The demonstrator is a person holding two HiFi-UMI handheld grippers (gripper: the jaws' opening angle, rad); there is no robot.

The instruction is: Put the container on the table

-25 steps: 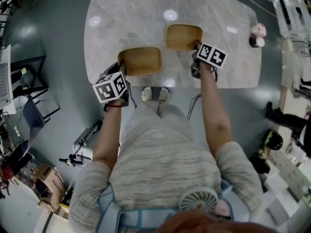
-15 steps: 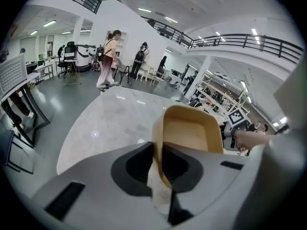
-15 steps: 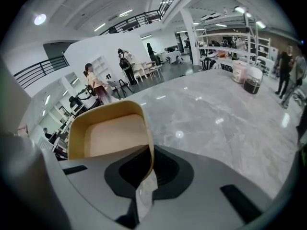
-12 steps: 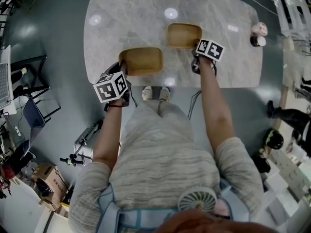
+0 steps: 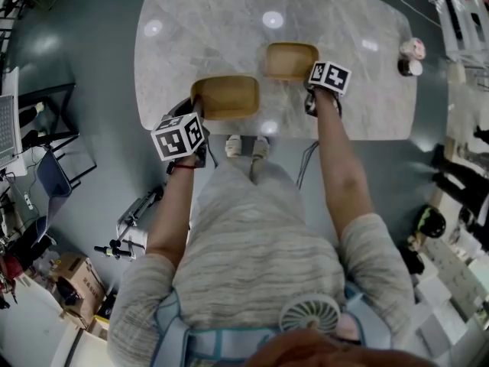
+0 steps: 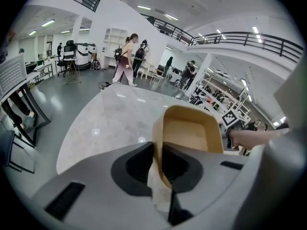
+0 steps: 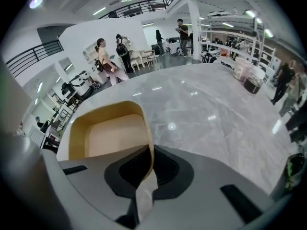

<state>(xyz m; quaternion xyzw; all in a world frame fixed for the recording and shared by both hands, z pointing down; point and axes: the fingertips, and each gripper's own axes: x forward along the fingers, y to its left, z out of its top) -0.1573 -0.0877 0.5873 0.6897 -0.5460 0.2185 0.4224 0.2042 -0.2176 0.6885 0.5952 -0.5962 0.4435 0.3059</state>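
Note:
Two tan paper containers are held over the marble table (image 5: 229,21). The left container (image 5: 225,98) hangs near the table's front edge, and my left gripper (image 5: 195,109) is shut on its near rim. In the left gripper view the jaws (image 6: 160,164) pinch the thin wall of that container (image 6: 192,133). The right container (image 5: 290,60) lies further in, with my right gripper (image 5: 312,84) shut on its rim. The right gripper view shows the jaws (image 7: 149,164) clamped on the wall of this container (image 7: 108,131), low over the marble. I cannot tell whether it touches.
Two cups (image 5: 409,56) stand at the table's far right edge, also seen as cups (image 7: 247,75) in the right gripper view. A dark chair (image 5: 53,174) and shelving stand on the floor to the left. People walk in the hall beyond the table.
My right gripper has sunk toward the table top with its container and tipped further downward. The left gripper and its container have kept still.

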